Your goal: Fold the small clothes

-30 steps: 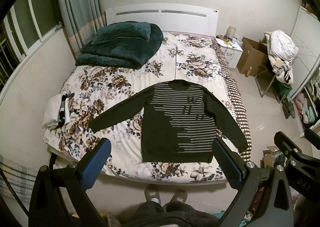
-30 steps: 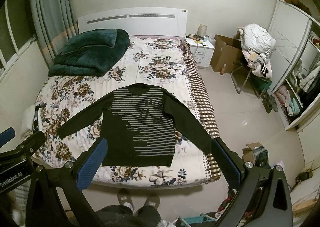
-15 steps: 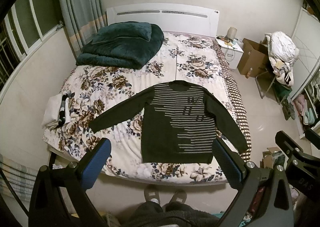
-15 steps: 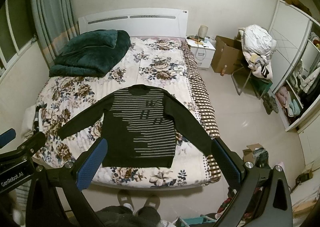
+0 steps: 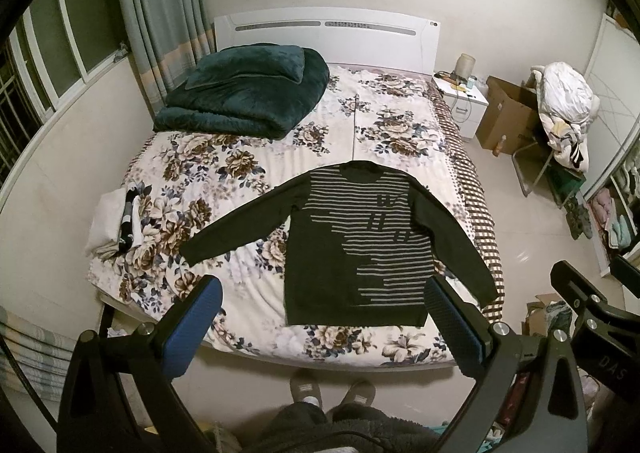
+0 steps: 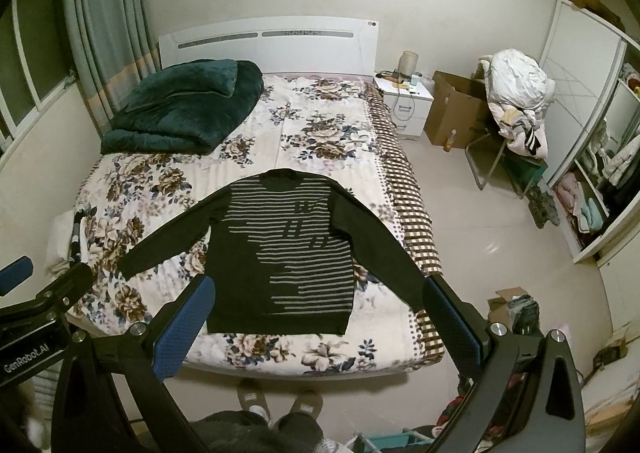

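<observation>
Dark knit with pale grey stripes, the sweater (image 5: 360,249) (image 6: 286,249) lay flat and face up on the near half of the bed (image 5: 384,133) (image 6: 320,125), collar toward the headboard, hem close to the foot edge. Both sleeves were spread out and angled down; the one on the right side of the view ran to the checked border of the bedspread, its cuff at the mattress edge. The stripes covered the chest and the right part of the front, leaving a plain dark patch on the lower left.

The left claw (image 5: 324,327) hung above the foot of the bed, released, its blue-padded fingers (image 5: 192,327) spread wide with nothing between them. The right claw (image 6: 320,327) hung likewise, fingers (image 6: 182,327) wide apart and empty, well clear of the sweater. Each claw showed at the edge of the other's view.

A folded dark green blanket (image 5: 244,93) (image 6: 184,109) sat at the head of the bed on the left. A small stack of folded clothes (image 5: 116,221) rested at the left edge of the mattress. Beyond the bed stood a white nightstand (image 6: 404,105), a cardboard box (image 6: 456,109) and a chair piled with laundry (image 6: 516,93). The person's slippered feet (image 5: 332,393) stood on the floor at the bed's foot.
</observation>
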`<state>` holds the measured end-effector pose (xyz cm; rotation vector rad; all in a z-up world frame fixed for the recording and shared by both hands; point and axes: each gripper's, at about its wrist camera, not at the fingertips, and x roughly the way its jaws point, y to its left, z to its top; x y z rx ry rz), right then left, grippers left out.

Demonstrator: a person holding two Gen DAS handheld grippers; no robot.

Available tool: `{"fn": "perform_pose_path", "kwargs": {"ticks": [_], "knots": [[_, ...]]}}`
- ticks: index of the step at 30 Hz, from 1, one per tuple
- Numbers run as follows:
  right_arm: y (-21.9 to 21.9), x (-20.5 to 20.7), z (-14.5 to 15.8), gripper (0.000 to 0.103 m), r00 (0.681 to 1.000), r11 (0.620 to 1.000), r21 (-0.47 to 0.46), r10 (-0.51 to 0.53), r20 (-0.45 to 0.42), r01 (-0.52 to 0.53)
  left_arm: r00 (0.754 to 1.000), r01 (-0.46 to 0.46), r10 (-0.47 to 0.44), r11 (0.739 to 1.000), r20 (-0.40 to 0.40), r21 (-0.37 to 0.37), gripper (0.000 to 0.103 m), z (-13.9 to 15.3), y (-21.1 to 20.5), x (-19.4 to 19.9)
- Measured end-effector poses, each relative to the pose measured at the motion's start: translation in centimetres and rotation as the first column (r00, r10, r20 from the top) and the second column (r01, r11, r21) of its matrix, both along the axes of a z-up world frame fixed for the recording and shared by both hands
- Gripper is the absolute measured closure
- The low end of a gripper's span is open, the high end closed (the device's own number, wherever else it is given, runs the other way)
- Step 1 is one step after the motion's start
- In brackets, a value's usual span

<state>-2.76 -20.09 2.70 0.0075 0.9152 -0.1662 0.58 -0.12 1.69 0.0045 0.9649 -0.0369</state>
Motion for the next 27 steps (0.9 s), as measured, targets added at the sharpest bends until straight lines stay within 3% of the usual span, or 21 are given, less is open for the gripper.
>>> {"fn": "perform_pose_path", "kwargs": {"ticks": [27], "knots": [[0.6,1.3,0.4,0.000,1.000,1.000,0.020,-0.009,-0.001,0.009,1.000,-0.009,0.009,1.000,0.016,0.012,0.000,-0.5,-0.2,0.0]]}}
